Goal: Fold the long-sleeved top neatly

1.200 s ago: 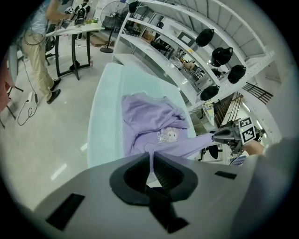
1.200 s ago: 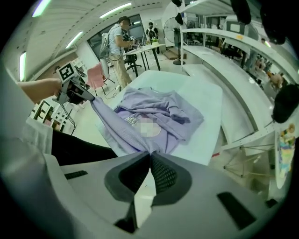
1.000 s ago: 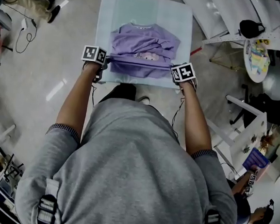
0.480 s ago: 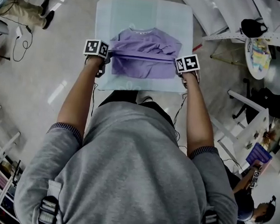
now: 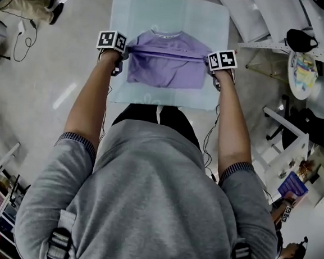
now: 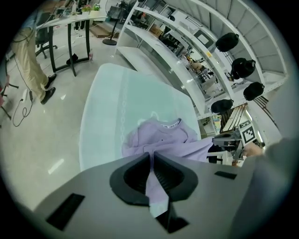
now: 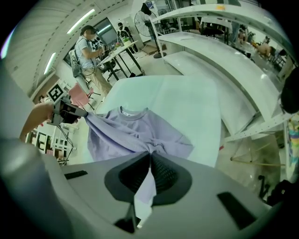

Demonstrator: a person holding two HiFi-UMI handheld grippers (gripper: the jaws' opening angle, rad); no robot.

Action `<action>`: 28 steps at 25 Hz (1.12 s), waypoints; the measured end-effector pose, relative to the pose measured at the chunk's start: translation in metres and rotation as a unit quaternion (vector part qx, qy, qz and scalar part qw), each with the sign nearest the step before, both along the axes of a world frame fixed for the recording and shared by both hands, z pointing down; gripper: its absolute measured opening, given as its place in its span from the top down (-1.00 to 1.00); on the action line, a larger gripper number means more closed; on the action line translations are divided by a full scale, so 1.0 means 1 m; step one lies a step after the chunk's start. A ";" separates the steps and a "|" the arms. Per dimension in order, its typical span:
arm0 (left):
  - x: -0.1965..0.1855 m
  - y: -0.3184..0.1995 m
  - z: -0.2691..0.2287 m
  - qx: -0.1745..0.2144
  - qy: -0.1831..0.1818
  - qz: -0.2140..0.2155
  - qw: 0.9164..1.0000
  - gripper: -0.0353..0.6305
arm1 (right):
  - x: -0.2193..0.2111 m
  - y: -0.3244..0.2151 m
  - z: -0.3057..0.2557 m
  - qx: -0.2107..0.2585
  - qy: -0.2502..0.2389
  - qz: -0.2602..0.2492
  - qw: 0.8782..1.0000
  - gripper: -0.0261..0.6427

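A lilac long-sleeved top (image 5: 166, 64) lies on a pale blue table (image 5: 171, 8), neck towards the far edge. Its lower part is folded up over the body, and the doubled edge stretches taut between my two grippers. My left gripper (image 5: 121, 54) is shut on the left end of that edge; lilac cloth (image 6: 156, 186) runs between its jaws. My right gripper (image 5: 211, 64) is shut on the right end, with cloth (image 7: 145, 186) pinched in its jaws. From the left gripper view the collar (image 6: 169, 124) lies beyond the jaws, and the right gripper view shows the top (image 7: 135, 133) spread below.
The table's near edge (image 5: 162, 102) is close to the person's legs. White benches (image 5: 273, 17) and a round side table (image 5: 304, 68) stand at the right. Other people (image 7: 88, 46) are farther off. Cables (image 5: 23, 35) trail on the floor at the left.
Both grippers have carried the top's lower edge away from the person, up over the body towards the collar. The printed front is now covered.
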State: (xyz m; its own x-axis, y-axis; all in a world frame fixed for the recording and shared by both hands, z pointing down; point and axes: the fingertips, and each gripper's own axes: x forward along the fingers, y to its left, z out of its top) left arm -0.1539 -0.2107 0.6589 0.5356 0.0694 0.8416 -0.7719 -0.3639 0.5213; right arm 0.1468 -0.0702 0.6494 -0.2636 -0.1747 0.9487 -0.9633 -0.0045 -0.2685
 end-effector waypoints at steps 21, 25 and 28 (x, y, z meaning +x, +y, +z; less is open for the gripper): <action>0.029 -0.060 0.066 -0.046 0.015 -0.047 0.998 0.77 | 0.035 -0.070 0.069 0.012 -0.041 0.086 0.995 0.76; 0.034 -0.064 0.073 -0.062 0.036 -0.063 0.995 0.76 | 0.053 -0.079 0.073 0.020 -0.021 0.104 0.994 0.90; 0.031 -0.074 0.070 -0.063 0.057 -0.102 0.991 0.38 | 0.052 -0.086 0.068 0.029 -0.016 0.084 0.996 0.80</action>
State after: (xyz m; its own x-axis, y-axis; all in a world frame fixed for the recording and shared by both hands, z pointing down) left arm -0.1233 -0.2849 0.7288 0.6408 0.0505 0.7661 -0.7559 -0.1333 0.6410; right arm 0.1991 -0.1566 0.7173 -0.2554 -0.2736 0.9273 -0.9413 -0.1488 -0.3031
